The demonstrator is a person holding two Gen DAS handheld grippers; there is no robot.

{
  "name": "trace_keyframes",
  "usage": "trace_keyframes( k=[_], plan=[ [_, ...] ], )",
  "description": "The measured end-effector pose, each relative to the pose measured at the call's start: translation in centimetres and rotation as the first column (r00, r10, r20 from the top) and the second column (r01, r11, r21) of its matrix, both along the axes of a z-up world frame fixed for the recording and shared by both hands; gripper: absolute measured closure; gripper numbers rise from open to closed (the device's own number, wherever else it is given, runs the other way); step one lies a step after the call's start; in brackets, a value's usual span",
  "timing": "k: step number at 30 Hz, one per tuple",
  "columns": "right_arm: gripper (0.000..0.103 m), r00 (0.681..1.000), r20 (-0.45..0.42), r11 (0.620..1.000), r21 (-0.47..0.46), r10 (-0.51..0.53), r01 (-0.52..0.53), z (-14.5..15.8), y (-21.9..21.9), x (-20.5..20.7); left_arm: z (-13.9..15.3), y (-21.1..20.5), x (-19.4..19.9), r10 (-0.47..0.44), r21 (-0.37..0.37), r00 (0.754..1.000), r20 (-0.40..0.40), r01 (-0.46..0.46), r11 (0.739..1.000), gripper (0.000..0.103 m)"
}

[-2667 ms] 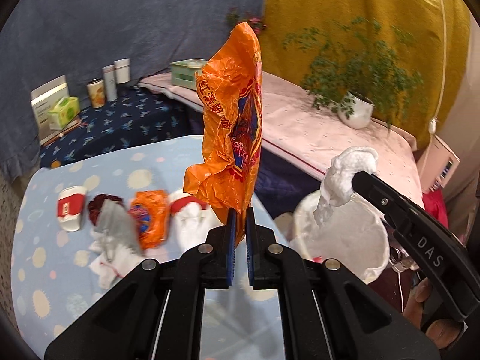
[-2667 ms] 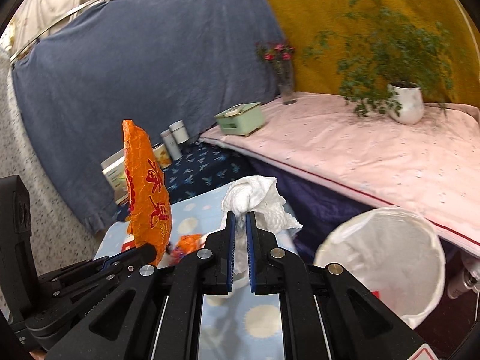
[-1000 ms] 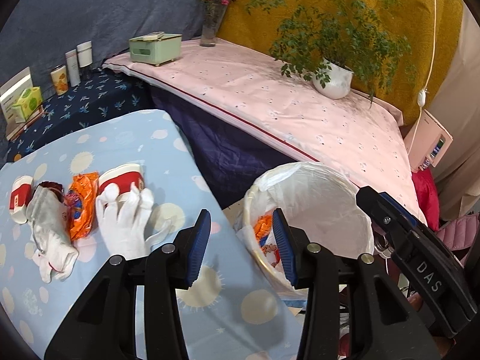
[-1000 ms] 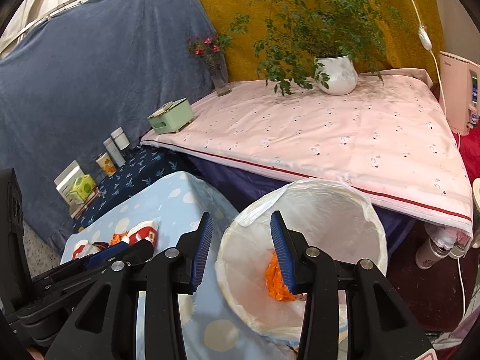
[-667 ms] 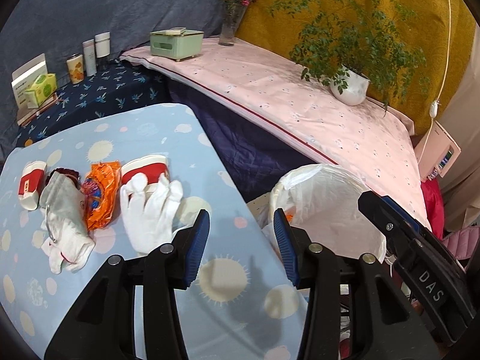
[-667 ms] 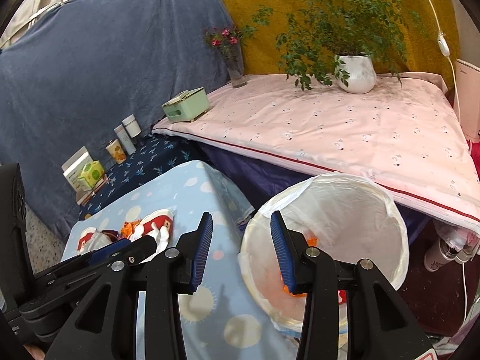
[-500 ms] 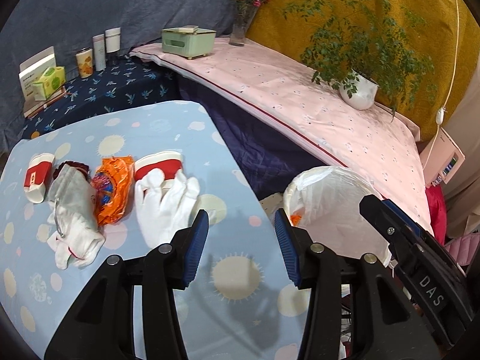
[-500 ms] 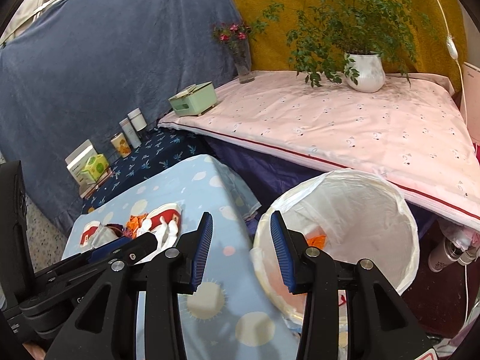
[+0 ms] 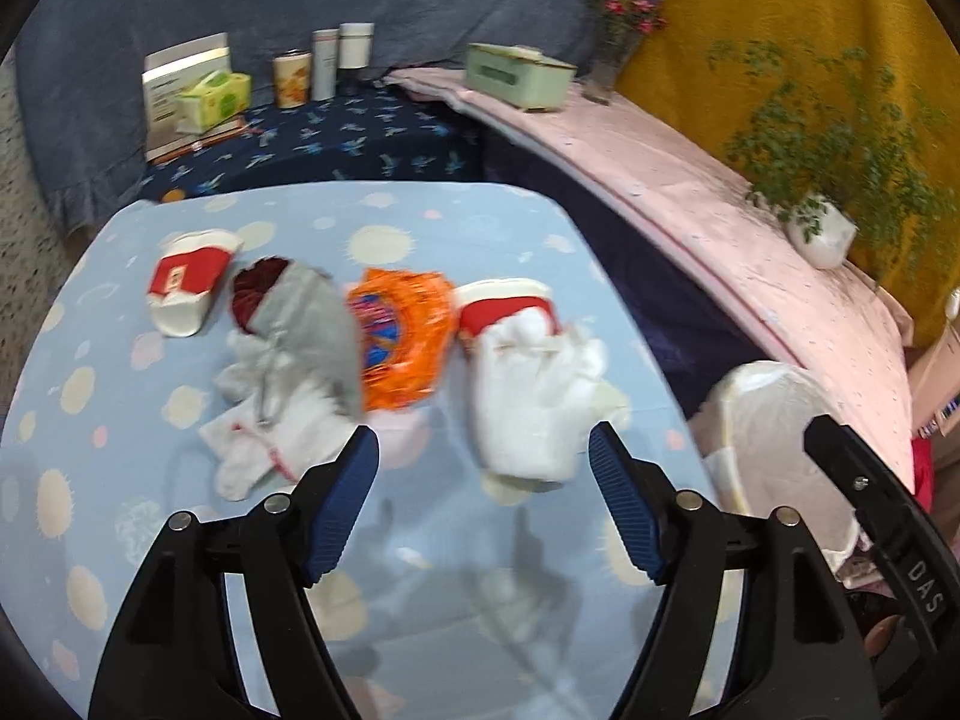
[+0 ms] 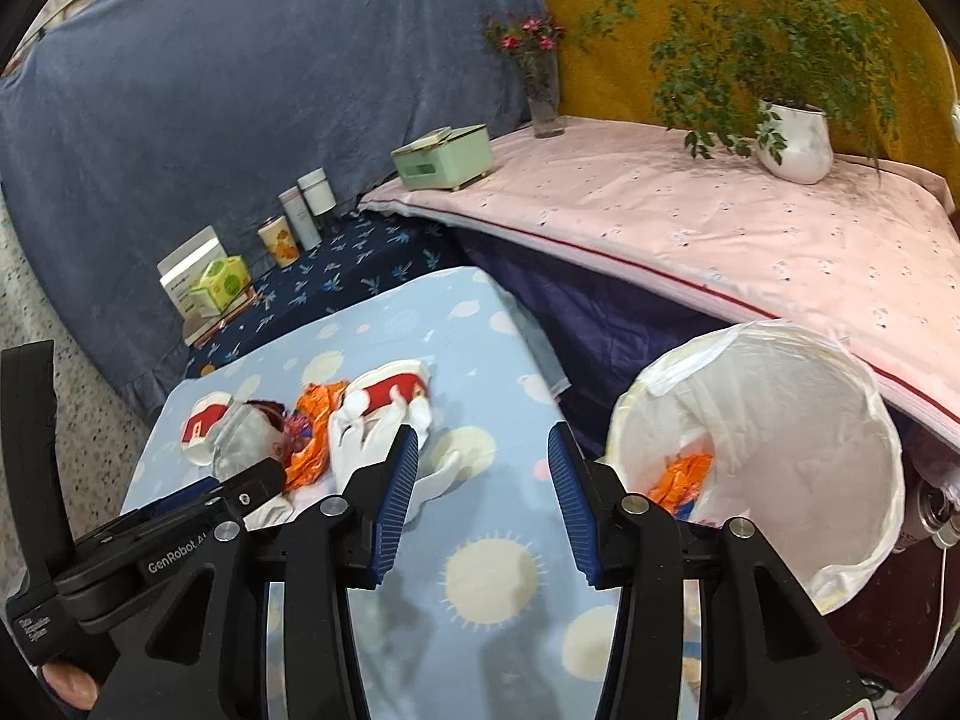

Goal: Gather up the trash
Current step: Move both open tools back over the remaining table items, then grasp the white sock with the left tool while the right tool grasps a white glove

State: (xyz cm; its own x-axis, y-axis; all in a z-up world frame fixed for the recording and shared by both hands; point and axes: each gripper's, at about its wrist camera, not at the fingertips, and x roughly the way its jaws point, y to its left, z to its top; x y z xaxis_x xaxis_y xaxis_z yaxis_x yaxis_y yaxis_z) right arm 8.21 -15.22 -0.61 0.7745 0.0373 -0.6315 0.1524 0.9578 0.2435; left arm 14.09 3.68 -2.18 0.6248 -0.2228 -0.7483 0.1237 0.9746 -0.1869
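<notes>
We are between drops, we judge: the lined bin (image 10: 774,420) beside the table (image 9: 420,600) already holds an orange wrapper (image 10: 684,477), while a row of litter lies on the blue cloth. Our left gripper (image 9: 483,501) hangs wide and empty just short of the white glove (image 9: 534,402) and the orange packet (image 9: 402,336); our right gripper (image 10: 480,495) is equally wide, holding nothing. Next comes lowering onto one piece, probably the blurred glove, and closing on it.
</notes>
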Motion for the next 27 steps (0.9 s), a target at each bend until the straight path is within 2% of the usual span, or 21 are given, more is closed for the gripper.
trace_keyframes(
  k=[7,13,15,17,19,25,27],
  plan=[
    [0.055,0.998,-0.043,0.998,0.005,0.056,-0.055,-1.9,3.3,1.5,-2.7,5.4,0.7,0.092,0.017,0.995,-0.050,-0.091,0.996,0.034],
    [0.051,0.993,-0.088,0.996,0.016,0.085,-0.084,-4.2,5.3,3.7,-4.6,8.5,1.3,0.124,0.020,0.988,-0.089,-0.123,0.992,0.034],
    [0.051,0.990,-0.107,0.995,0.020,0.095,-0.093,-4.9,5.9,4.5,-5.2,9.1,1.6,0.125,0.011,0.987,-0.104,-0.124,0.992,0.034],
    [0.045,0.988,-0.118,0.995,0.027,0.101,-0.098,-5.6,6.2,5.1,-5.8,9.6,2.0,0.115,-0.009,0.985,-0.126,-0.117,0.993,0.033],
    [0.044,0.986,-0.131,0.995,0.025,0.103,-0.101,-6.3,6.7,5.9,-6.3,10.1,2.3,0.116,-0.020,0.984,-0.137,-0.120,0.993,0.023],
    [0.044,0.978,-0.176,0.994,0.032,0.108,-0.104,-8.3,7.6,7.8,-7.3,10.5,3.6,0.112,-0.039,0.982,-0.154,-0.119,0.992,0.024],
    [0.044,0.976,-0.189,0.994,0.039,0.110,-0.104,-8.9,7.8,8.2,-7.7,10.3,3.9,0.101,-0.041,0.982,-0.161,-0.109,0.993,0.028]
  ],
)
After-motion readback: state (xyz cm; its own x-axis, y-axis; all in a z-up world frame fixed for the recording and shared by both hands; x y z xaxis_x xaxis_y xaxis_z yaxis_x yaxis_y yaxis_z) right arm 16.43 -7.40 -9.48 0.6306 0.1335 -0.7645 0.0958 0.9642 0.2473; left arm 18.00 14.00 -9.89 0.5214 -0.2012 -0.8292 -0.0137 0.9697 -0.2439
